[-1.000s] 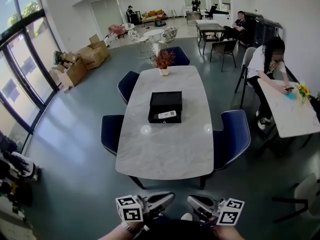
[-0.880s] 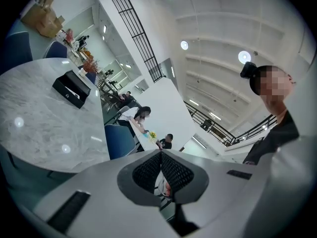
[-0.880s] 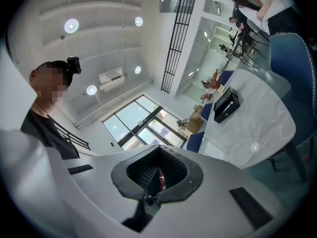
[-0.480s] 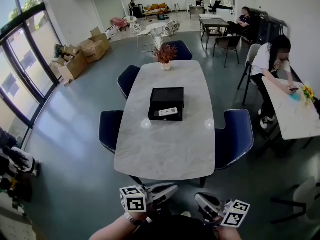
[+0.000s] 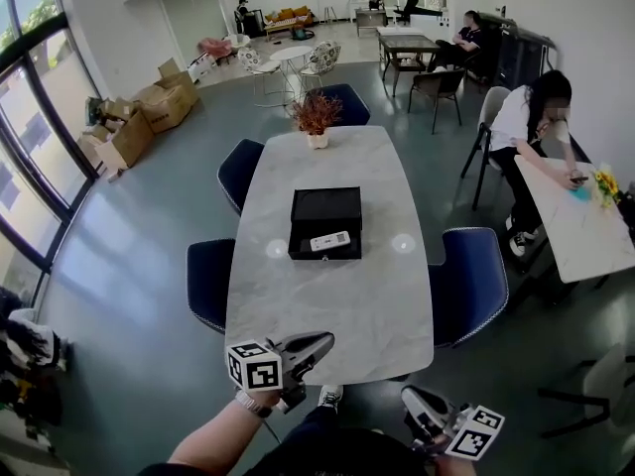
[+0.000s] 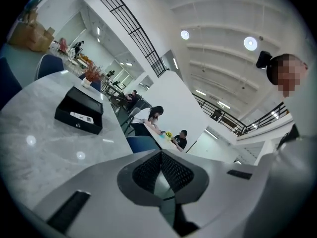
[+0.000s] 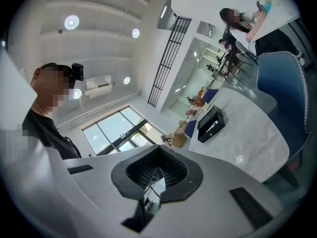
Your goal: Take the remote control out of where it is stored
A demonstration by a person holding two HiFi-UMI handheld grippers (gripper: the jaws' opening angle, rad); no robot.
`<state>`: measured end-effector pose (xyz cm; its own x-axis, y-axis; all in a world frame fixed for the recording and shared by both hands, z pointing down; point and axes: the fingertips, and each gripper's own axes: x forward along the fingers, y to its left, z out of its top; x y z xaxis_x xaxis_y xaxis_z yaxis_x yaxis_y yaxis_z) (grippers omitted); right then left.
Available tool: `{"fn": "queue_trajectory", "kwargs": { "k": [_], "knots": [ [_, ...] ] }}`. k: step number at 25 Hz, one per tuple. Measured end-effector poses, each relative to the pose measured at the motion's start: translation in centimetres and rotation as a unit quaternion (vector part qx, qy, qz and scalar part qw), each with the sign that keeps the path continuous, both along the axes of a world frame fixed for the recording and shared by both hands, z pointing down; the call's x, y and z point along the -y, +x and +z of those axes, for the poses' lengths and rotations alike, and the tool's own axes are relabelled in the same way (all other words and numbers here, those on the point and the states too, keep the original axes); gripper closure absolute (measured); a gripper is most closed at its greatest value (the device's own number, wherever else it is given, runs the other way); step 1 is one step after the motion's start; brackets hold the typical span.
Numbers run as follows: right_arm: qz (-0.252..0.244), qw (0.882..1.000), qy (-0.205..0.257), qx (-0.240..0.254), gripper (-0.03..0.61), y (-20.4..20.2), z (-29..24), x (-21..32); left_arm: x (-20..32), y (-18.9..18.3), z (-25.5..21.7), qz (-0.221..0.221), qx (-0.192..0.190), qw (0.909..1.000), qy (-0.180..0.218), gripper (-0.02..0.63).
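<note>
A black box [image 5: 325, 211] stands in the middle of the marble table [image 5: 337, 305], and the white remote control [image 5: 329, 241] lies in its near part. My left gripper [image 5: 319, 342] hovers at the table's near edge, shut and empty, well short of the box. My right gripper [image 5: 412, 400] sits lower and to the right, off the table, its jaws together with nothing in them. The left gripper view shows the box [image 6: 74, 108] and remote [image 6: 82, 118] far ahead of the left gripper [image 6: 161, 170]. The right gripper [image 7: 157, 175] also looks at the box [image 7: 208, 120].
Blue chairs [image 5: 210, 271] [image 5: 466, 281] stand at both long sides of the table, and two more at the far end. A potted plant [image 5: 316, 117] is at the far end. A person [image 5: 531, 117] sits at a white table [image 5: 575, 231] to the right. Cardboard boxes [image 5: 139, 117] lie at far left.
The table has come closer in the head view. My left gripper has moved forward to the table's near edge. The right gripper has shifted slightly lower and to the right.
</note>
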<state>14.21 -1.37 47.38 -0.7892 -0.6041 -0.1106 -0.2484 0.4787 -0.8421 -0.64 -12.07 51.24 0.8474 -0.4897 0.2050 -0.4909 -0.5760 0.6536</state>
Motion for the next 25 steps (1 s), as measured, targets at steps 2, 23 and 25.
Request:
{"fn": "queue_trajectory", "kwargs": {
  "k": [2,23,25],
  "knots": [
    [0.019,1.0,-0.008,-0.004,0.569,-0.1,0.3,1.0,3.3,-1.4,0.6,-0.003,0.012,0.9999,0.004,0.606],
    [0.144,0.986,-0.068,-0.047,0.569,-2.7,2.2,7.4,30.5,-9.1,12.3,0.065,0.24,0.9684,-0.022,0.606],
    [0.152,0.984,-0.072,-0.053,0.569,-2.8,2.1,7.8,32.1,-9.2,13.4,0.078,0.26,0.962,-0.029,0.606]
  ]
}}
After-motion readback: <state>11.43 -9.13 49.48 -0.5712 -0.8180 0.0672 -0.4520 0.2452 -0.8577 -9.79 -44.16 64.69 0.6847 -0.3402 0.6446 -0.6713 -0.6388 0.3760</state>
